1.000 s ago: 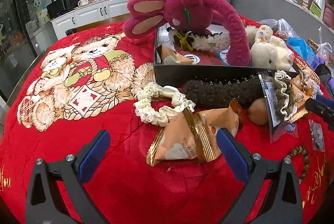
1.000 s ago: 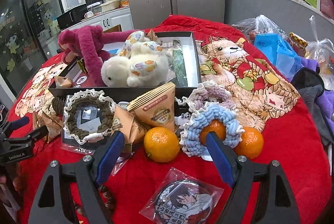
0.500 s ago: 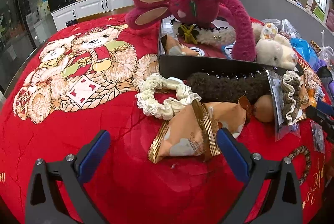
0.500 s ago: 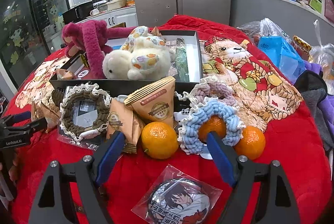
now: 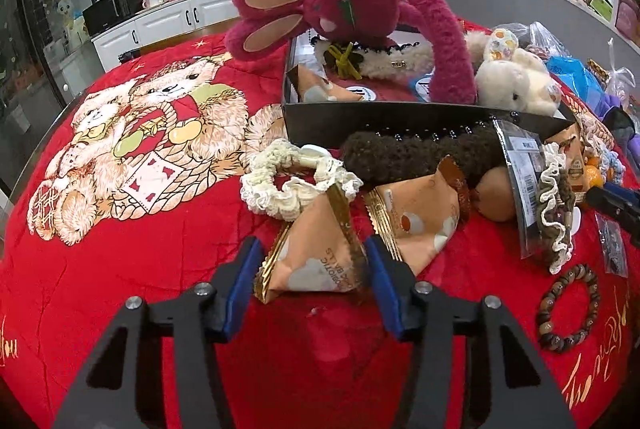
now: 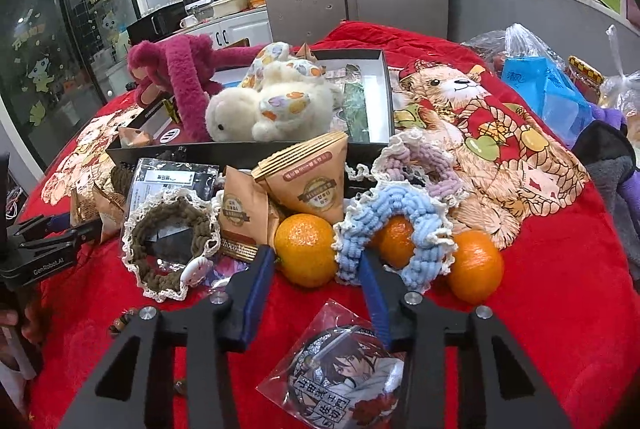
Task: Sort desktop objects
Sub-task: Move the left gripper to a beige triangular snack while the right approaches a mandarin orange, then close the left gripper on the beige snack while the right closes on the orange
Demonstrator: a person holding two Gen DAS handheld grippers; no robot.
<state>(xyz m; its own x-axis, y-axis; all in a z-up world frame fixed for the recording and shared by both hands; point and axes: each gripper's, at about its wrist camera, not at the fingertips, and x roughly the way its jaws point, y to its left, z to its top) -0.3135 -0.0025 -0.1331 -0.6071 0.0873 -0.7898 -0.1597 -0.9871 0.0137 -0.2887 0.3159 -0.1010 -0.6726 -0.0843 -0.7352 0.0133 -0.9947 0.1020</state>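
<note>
In the left wrist view my left gripper (image 5: 312,269) is closing on a tan triangular snack packet (image 5: 320,229) on the red cloth, and both blue pads touch its sides. A second packet (image 5: 416,221) lies just to its right. In the right wrist view my right gripper (image 6: 316,265) is closing around the leftmost orange (image 6: 306,245). The left pad is against the fruit and the right pad is at the edge of a blue scrunchie (image 6: 400,213). Behind both stands the open black box (image 5: 400,121) holding a pink plush rabbit (image 5: 352,5) and a white plush (image 6: 272,105).
A cream scrunchie (image 5: 280,185), a bead bracelet (image 5: 568,309) and a dark fuzzy band (image 5: 400,157) lie near the left gripper. Two more oranges (image 6: 476,265), a brown lace scrunchie (image 6: 172,241), more packets (image 6: 312,181) and a bagged badge (image 6: 344,377) crowd the right gripper.
Both grippers went from wide open to closed in: the left around the triangular snack packet, the right around the leftmost orange. Neither hand has shifted much.
</note>
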